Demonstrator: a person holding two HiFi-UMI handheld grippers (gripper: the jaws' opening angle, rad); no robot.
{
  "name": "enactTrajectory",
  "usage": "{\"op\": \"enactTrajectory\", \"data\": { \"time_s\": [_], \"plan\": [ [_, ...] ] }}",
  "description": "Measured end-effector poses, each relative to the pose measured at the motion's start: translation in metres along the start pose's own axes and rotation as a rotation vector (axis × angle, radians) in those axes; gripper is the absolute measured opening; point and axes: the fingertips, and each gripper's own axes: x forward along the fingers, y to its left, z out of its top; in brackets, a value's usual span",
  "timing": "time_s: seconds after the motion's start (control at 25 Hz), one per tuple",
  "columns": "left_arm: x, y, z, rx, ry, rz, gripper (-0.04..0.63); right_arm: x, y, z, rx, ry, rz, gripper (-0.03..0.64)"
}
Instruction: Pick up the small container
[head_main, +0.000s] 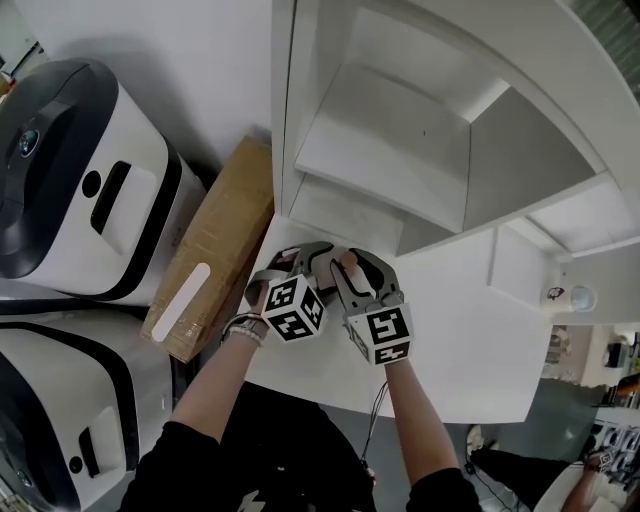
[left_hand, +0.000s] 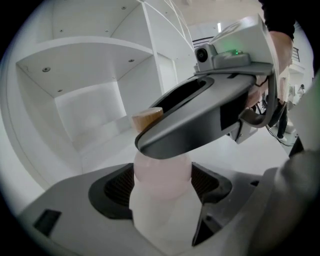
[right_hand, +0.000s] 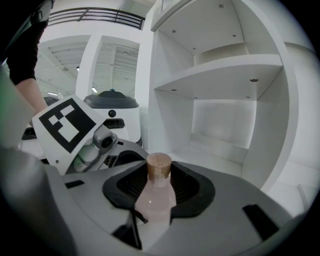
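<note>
At the far left stand white machines (head_main: 90, 170) and a cardboard box (head_main: 215, 240), well clear of the action and no hazard. The left gripper (head_main: 295, 262) is clenched on the small container (right_hand: 156, 192), a pale translucent bottle whose broad shoulder fills the gap between the ribbed pads (left_hand: 117, 187). That shoulder is rounded and looks smooth, so it may squirt out of the pads if the squeeze is uneven. The container sits between the two tools above the front of the white table (head_main: 470, 340); no view shows whether its base rests there. Its wooden cap (right_hand: 159, 166) is narrow and likely only pushed in, so any pull on it risks popping it off. The right gripper (head_main: 357, 266), touching its neighbour, also appears clamped on the bottle, the pads meeting the body just below the neck. With two grips at once, the main danger is the hands moving apart or twisting against each other, which can wrench the bottle loose or tip it. If one lets go before the other is secure, it drops onto the table. Further right, the shelf unit (head_main: 400, 150) stands near, and a hasty lift could knock a jaw against it.
</note>
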Motion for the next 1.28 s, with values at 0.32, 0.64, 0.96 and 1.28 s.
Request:
{"op": "enactTrajectory", "data": {
  "time_s": [0.32,0.64,0.96,1.28],
  "plan": [
    [-0.034,-0.017,0.008,0.006,-0.017,-0.02,0.357,-0.023,0.026,0.017,0.002,-0.013,0.007,0.14],
    [-0.071,-0.029,0.03,0.054,-0.034,-0.003,0.357,-0.055,0.044,0.044,0.017,-0.053,-0.002,0.14],
    [-0.1,-0.037,0.063,0.082,-0.034,0.042,0.357,-0.089,0.05,0.077,-0.021,-0.119,-0.021,0.14],
    [-0.13,-0.044,0.096,0.1,-0.054,0.06,0.357,-0.121,0.056,0.112,-0.047,-0.168,-0.032,0.14]
  ]
}}
